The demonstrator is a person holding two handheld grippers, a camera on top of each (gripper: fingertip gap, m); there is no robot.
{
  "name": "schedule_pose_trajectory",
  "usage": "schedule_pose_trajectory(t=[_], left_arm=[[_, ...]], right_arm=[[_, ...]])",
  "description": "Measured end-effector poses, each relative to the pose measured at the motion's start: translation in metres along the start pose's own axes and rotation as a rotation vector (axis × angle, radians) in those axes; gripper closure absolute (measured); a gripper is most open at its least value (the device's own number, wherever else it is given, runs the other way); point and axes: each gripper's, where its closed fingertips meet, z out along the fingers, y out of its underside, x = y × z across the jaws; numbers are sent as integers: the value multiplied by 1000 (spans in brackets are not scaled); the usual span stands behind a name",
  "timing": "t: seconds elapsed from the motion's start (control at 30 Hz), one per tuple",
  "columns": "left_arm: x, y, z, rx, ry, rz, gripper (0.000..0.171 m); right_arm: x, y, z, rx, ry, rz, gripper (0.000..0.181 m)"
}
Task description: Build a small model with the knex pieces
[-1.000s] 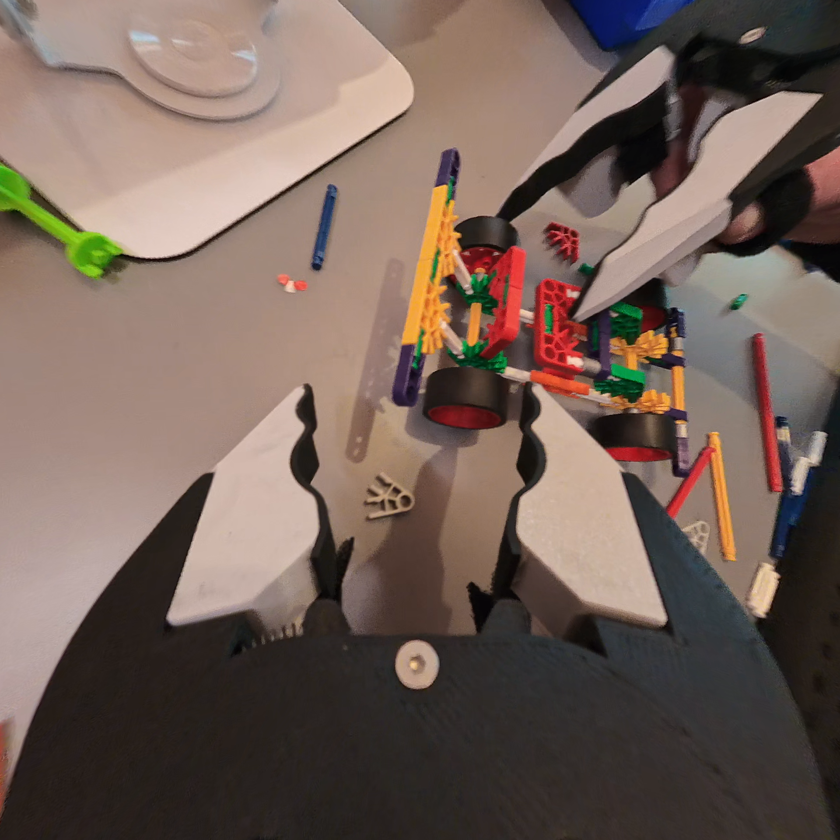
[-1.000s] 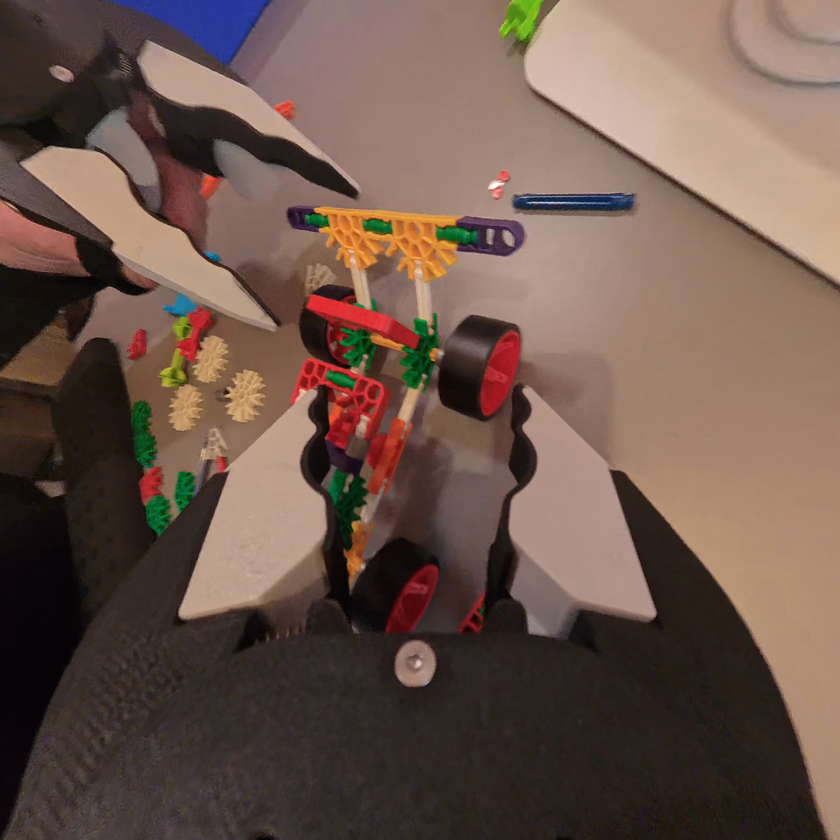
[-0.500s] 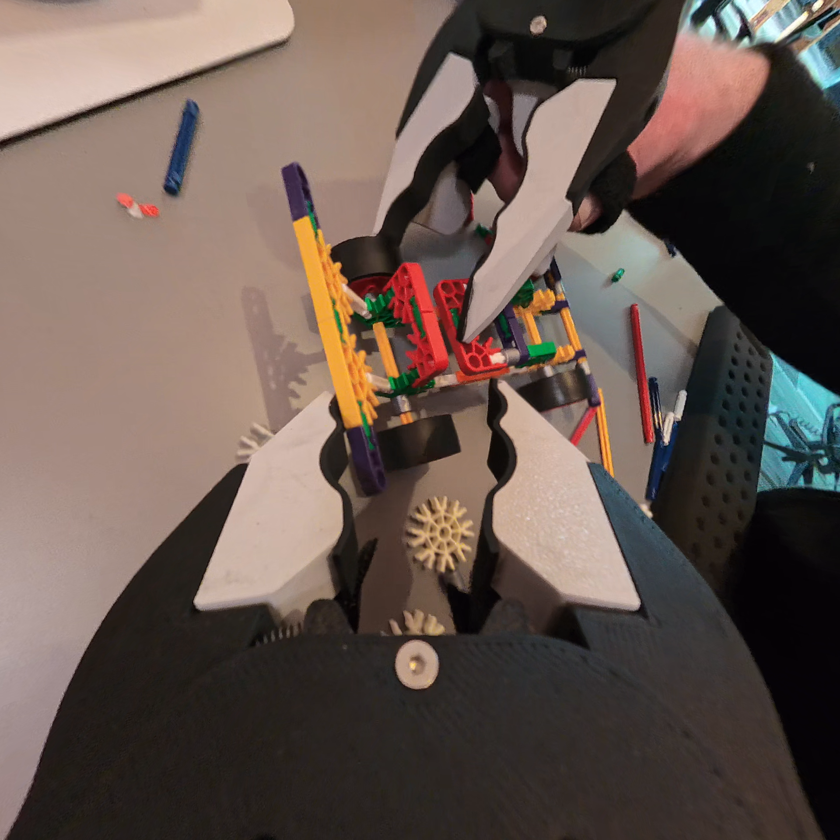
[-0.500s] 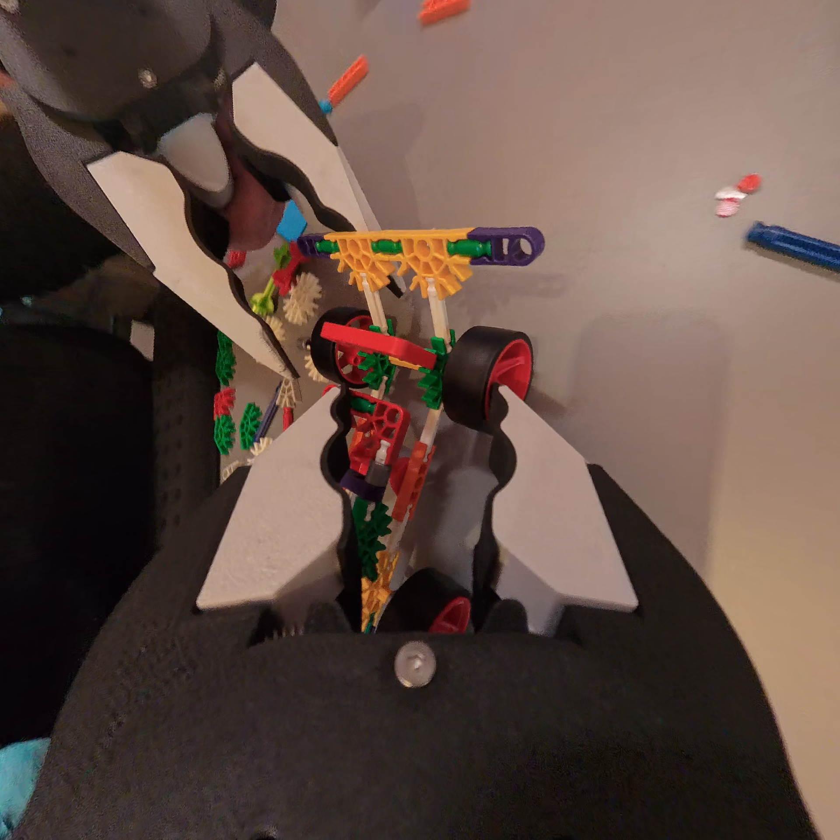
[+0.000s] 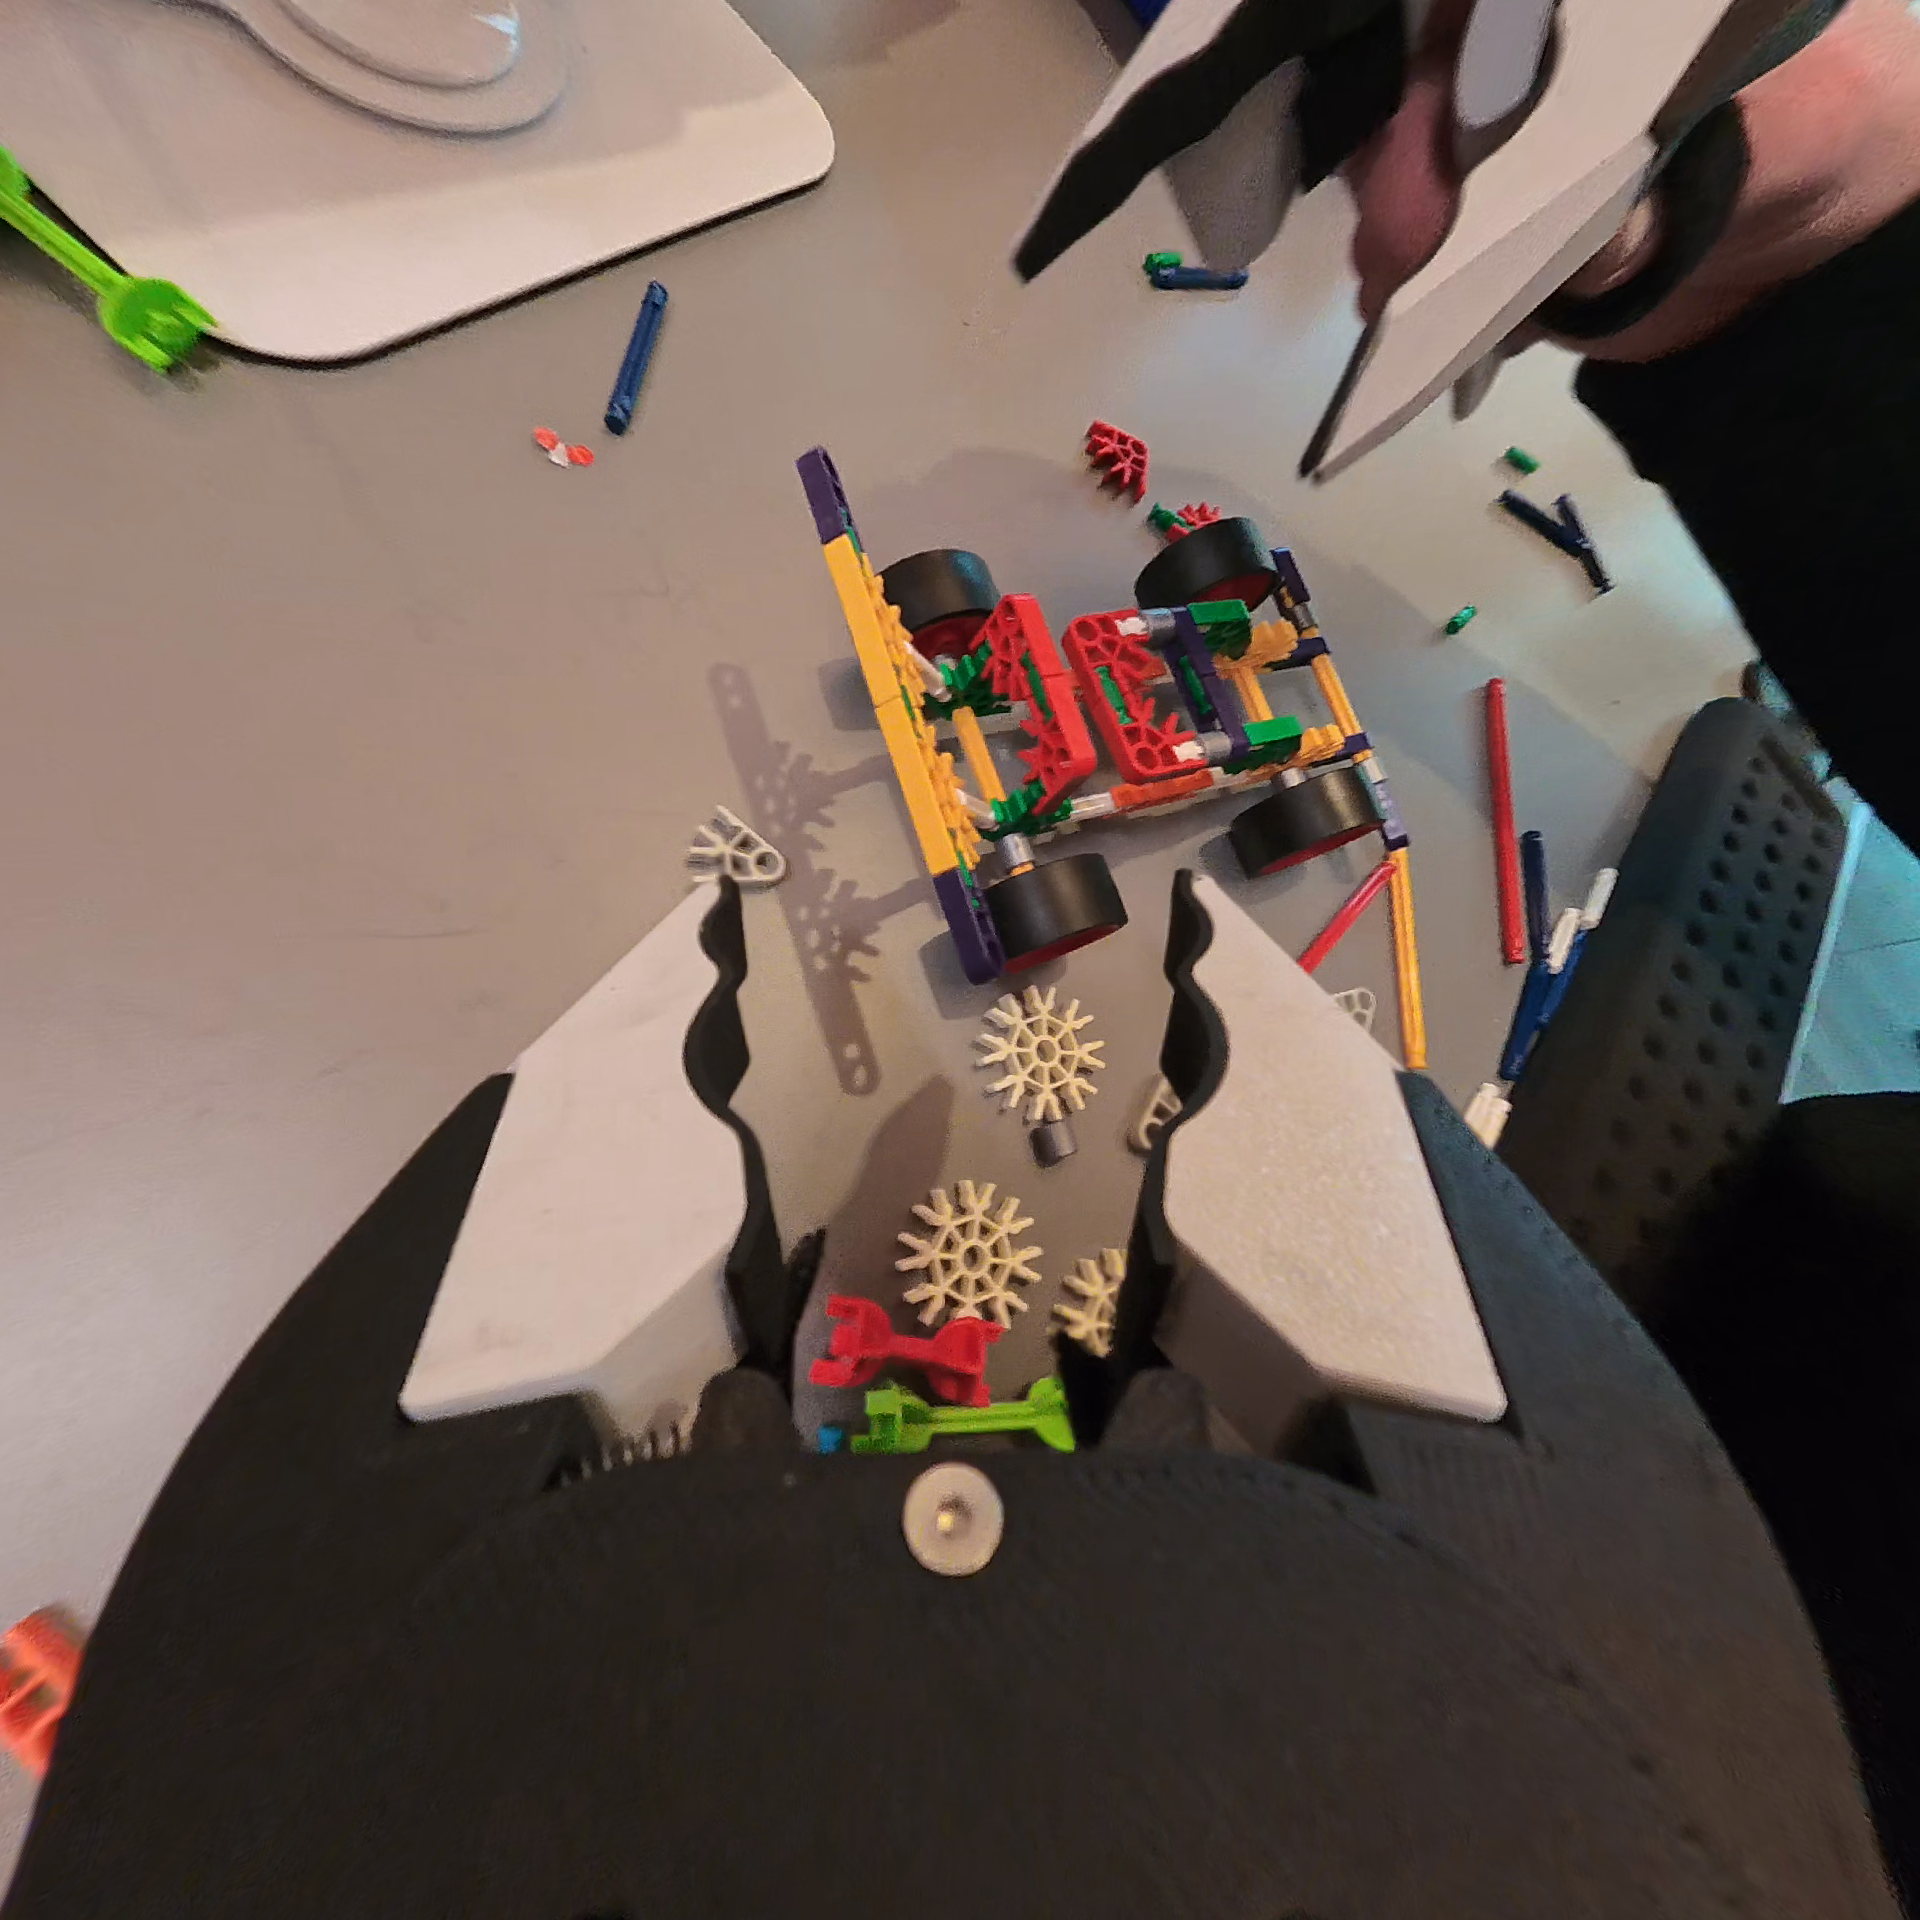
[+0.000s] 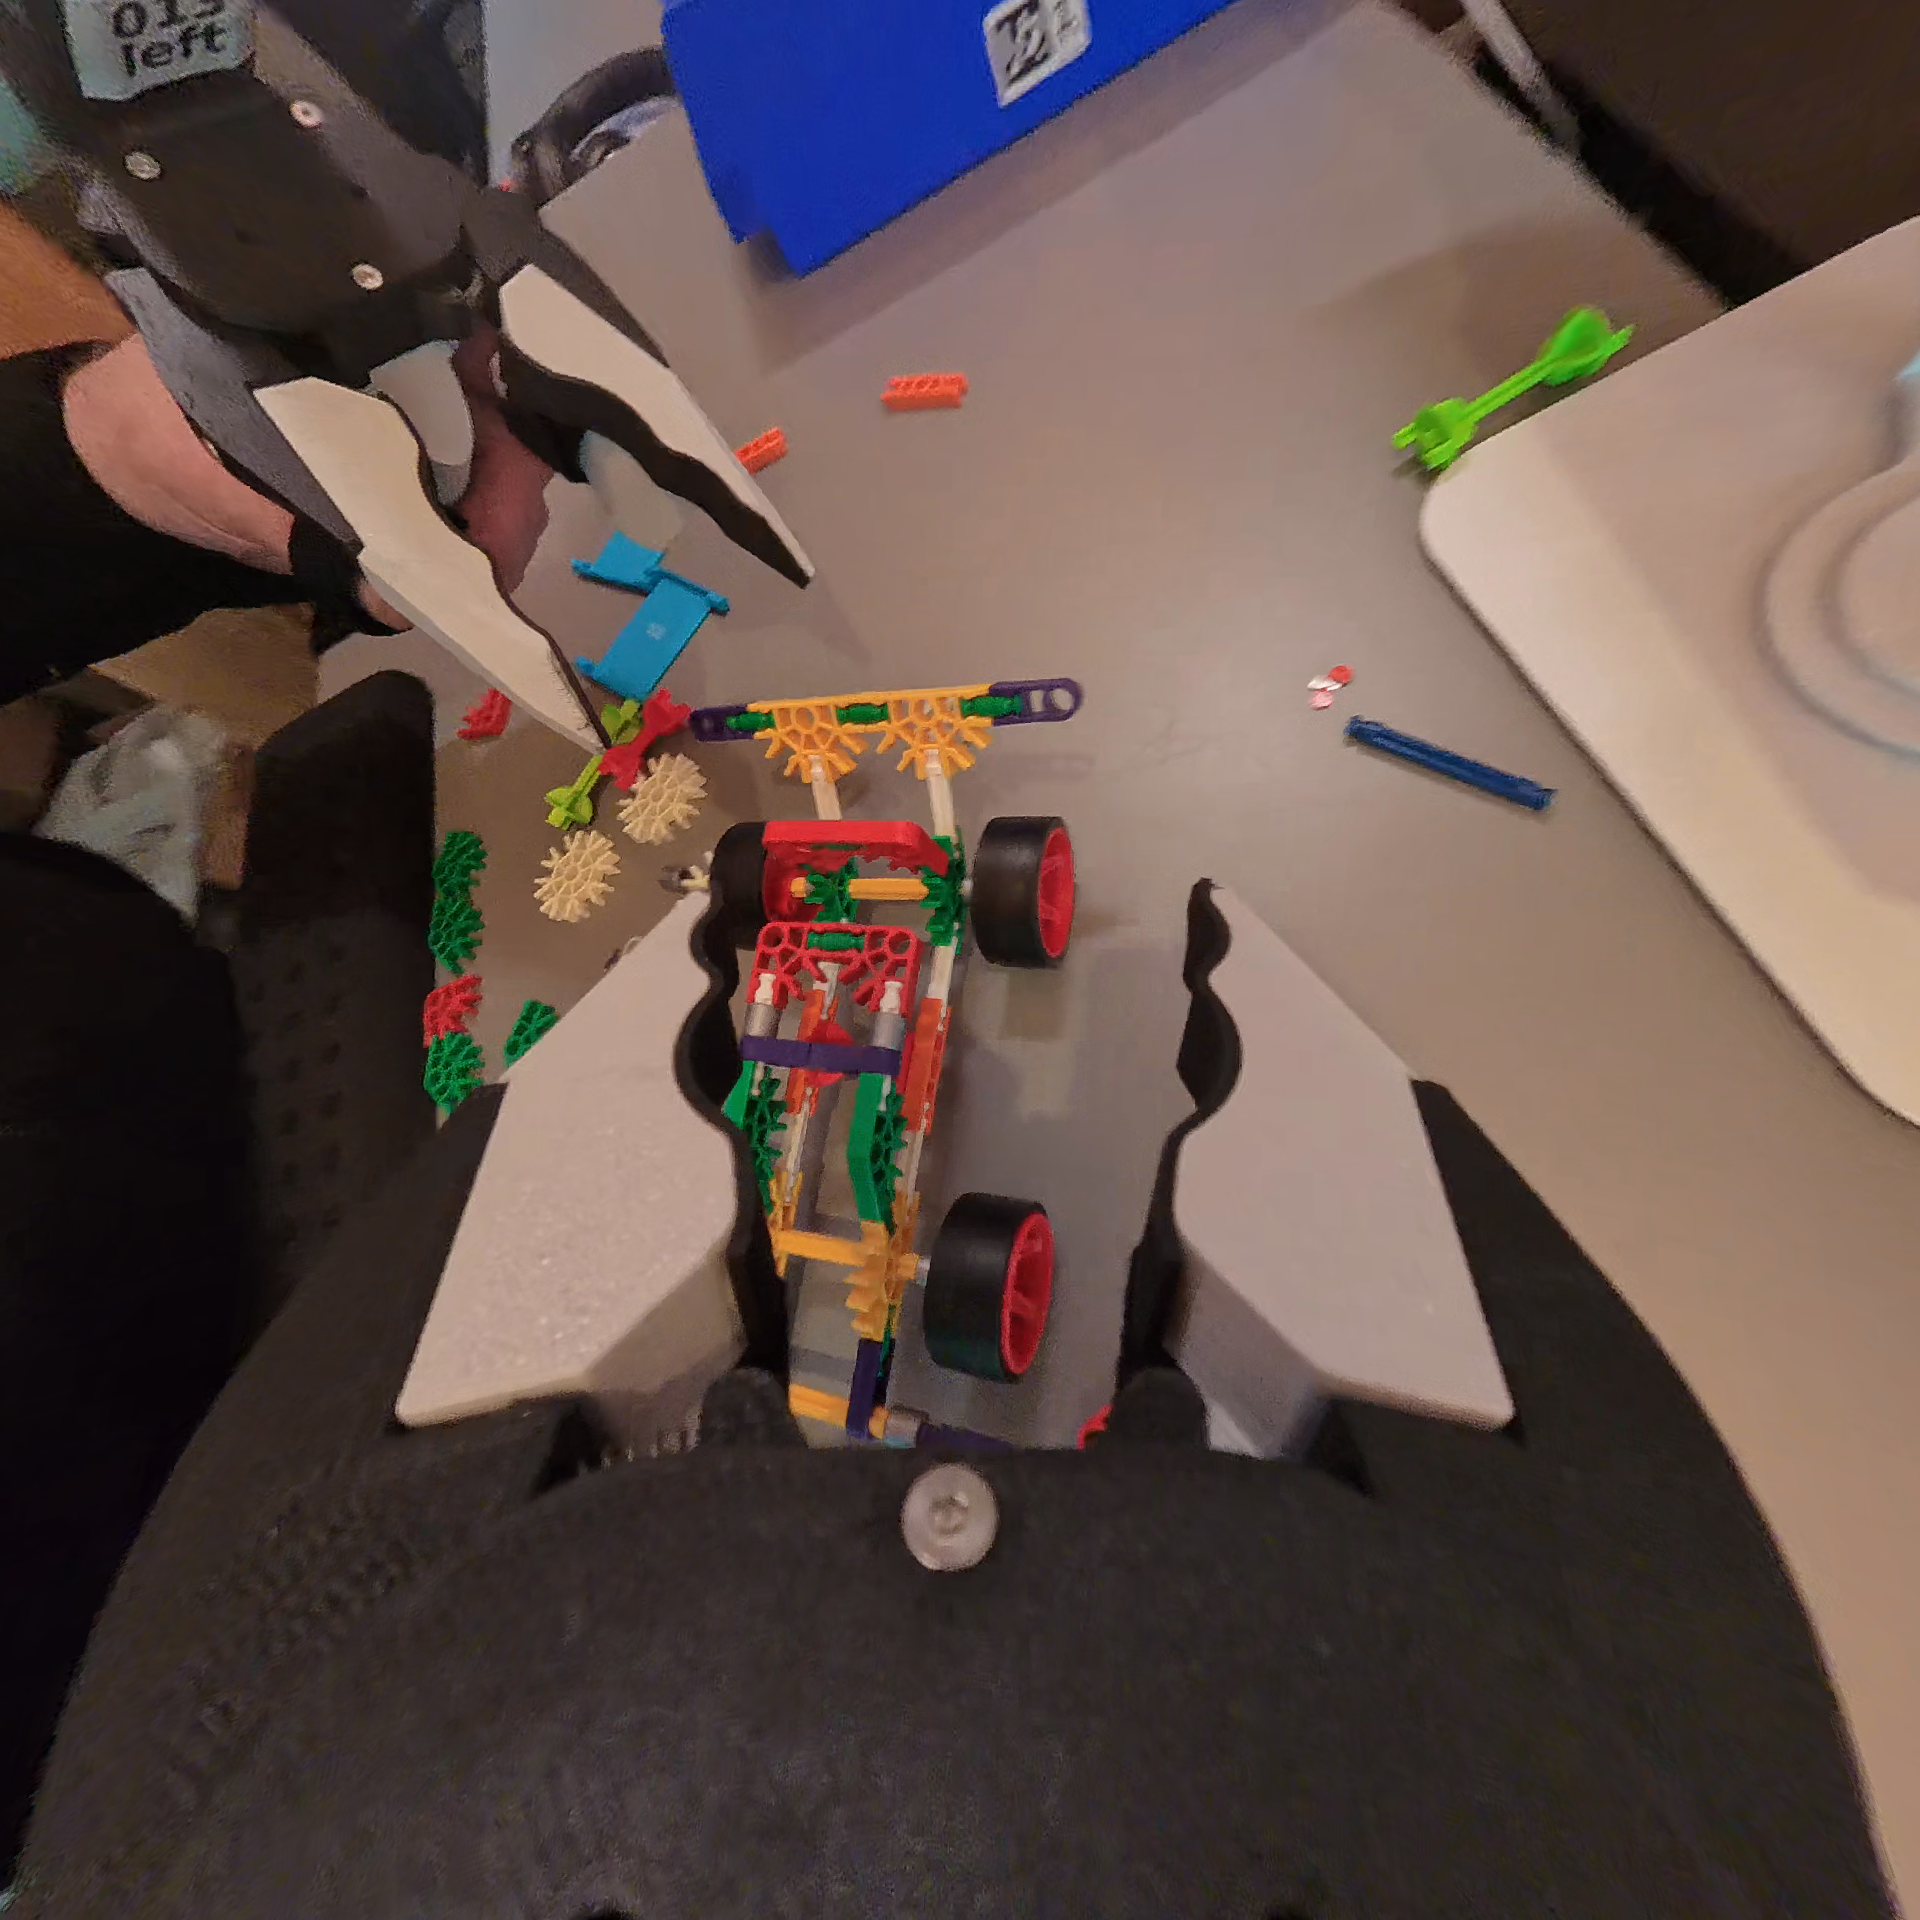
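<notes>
Above the grey tabletop (image 5: 312, 727), both the left gripper (image 5: 951, 904) and right gripper (image 6: 951, 904) have drawn back, jaws wide and empty, leaving the multicoloured rod-and-connector toy car (image 5: 1101, 717) free-standing between them.

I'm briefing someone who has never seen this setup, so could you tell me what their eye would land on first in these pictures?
First, the colourful toy car with black, red-hubbed wheels, standing mid-table on the grey table. Loose parts lie scattered round it, such as cream snowflake connectors just before the open left gripper. The right gripper, also open, hangs over the car's rear without gripping it.
</notes>
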Motion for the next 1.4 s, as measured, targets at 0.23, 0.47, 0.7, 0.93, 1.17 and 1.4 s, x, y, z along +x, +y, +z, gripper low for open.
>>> schedule_pose_trajectory(t=[0.23, 0.47, 0.7, 0.93, 1.17, 1.4], left_arm=[[-17, -55, -17, 89, -105, 171, 108], [-30, -176, 3, 157, -218, 437, 114], [-38, -263, 35, 230, -237, 529, 116], [-66, -267, 87, 73, -277, 591, 108], [-73, -268, 90, 137, -269, 550, 118], [-73, -268, 90, 147, -279, 541, 120]], right_arm=[[38, -42, -82, 218, 369, -130, 141], [120, -104, -165, 357, 676, -30, 142], [176, -118, -157, 460, 564, 293, 144], [182, -118, -148, 555, 521, 291, 181], [175, -89, -158, 790, 445, 465, 181], [149, -48, -141, 903, 326, 610, 179]])
